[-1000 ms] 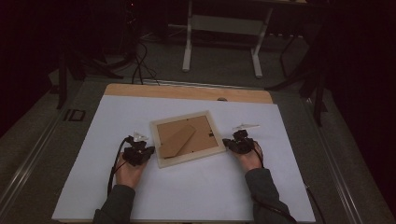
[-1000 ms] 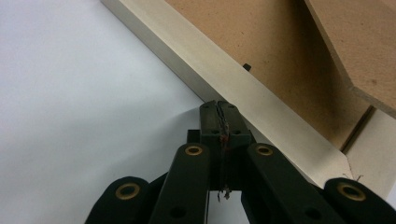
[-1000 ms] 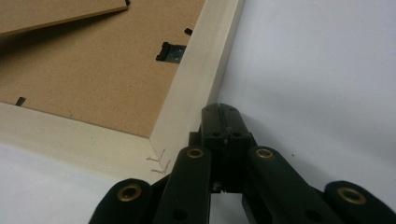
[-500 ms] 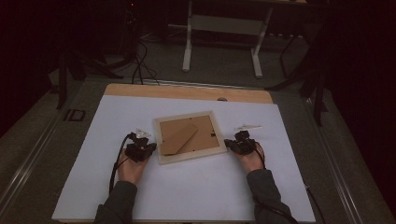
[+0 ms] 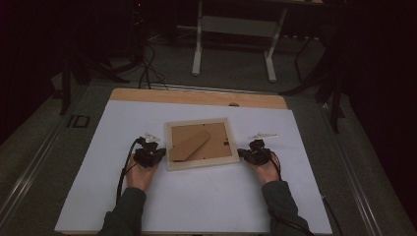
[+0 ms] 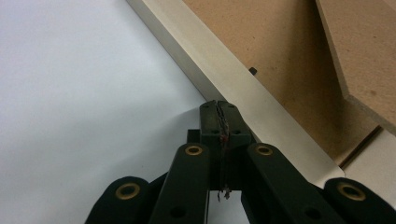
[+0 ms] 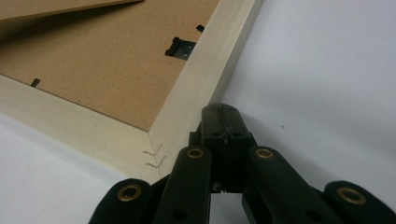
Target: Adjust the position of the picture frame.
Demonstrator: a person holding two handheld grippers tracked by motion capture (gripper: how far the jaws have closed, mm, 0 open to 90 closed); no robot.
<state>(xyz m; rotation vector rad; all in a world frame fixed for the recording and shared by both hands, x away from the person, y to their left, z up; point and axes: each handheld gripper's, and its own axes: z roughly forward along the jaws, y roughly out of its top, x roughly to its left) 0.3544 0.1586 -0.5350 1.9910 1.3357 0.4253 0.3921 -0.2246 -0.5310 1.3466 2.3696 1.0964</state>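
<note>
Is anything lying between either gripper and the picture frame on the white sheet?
Nothing visible does. The left gripper sits right at the picture frame on its left edge, the right gripper at its right edge, both with jaws shut, tips against the wood.

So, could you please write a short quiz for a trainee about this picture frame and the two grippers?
1. True or false: the picture frame lies with its brown backing upward.
2. Multiple choice: the jaws of the left gripper are A) wide open, B) shut with nothing between them, C) shut on a cable.
3. Which edge of the frame is the right gripper at, seen in the high view?

Key
1. True; the stand flap shows on the backing.
2. B.
3. The right edge, near the lower right corner. The left gripper is at the left edge. The frame rests on the white sheet.
</note>
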